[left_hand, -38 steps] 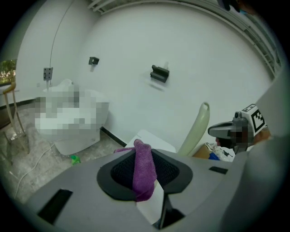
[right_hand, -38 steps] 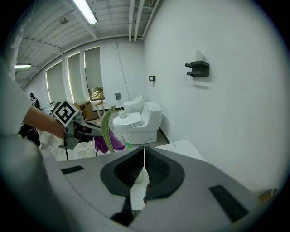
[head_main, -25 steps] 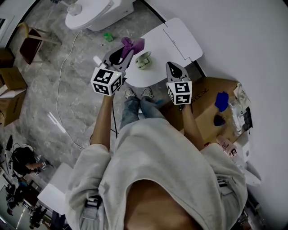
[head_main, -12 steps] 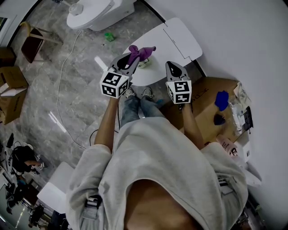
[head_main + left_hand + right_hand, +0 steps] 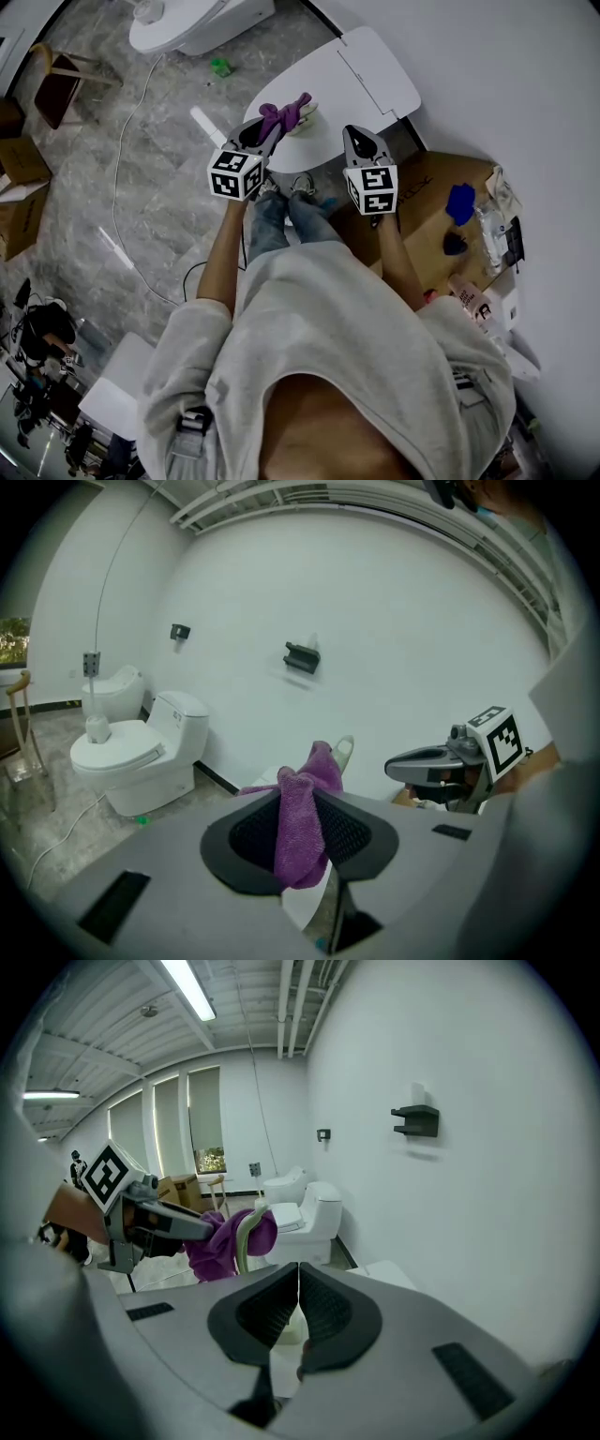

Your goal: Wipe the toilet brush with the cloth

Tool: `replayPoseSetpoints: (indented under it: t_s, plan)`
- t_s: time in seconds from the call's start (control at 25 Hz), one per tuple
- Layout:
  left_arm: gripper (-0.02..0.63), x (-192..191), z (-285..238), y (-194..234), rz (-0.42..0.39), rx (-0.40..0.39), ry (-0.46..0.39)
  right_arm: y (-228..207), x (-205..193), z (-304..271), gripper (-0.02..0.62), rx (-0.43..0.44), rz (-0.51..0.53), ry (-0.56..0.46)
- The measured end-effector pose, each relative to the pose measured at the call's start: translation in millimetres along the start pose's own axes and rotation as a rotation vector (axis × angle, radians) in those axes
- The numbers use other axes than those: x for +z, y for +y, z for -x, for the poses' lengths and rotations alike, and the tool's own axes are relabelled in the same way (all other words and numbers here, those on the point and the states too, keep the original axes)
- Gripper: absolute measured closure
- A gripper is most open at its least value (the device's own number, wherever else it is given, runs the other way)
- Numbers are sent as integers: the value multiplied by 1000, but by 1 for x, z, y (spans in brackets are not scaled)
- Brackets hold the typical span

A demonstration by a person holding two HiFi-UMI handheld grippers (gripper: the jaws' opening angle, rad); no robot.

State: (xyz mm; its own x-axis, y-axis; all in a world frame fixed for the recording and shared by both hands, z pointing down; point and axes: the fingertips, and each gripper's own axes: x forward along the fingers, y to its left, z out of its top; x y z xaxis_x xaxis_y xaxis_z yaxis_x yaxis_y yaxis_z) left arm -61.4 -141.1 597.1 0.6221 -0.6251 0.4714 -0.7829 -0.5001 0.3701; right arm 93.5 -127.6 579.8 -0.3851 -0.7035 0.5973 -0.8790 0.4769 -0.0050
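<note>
Left gripper was seen clenched on the purple cloth, which was pinched between its pads. The cloth's top was draped against the loop handle of the brush. Only the right gripper view showed the right gripper: jaws pressed together, nothing held, a pale blurred object below them. In that view the brush was seen upright with the cloth wrapped round it. In the head view both grippers were held at the near edge of the white table, the right gripper near the brush but apart from it. A toilet and a black wall bracket were seen behind. A cardboard box with a blue item by it was seen at right, and a chair at far left. Box print was too small to be read
</note>
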Motion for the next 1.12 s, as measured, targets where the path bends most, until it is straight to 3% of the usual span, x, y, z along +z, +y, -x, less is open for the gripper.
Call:
replayPoseSetpoints:
  t_s: [0.68,1.12]
  plan:
    - [500,-79,-39,38,111,32,158,-13,-20,-11,565,-7,-3,72]
    - [500,-116,-67,61,138,63,261,-18,-32,-10,565,-11,4,102]
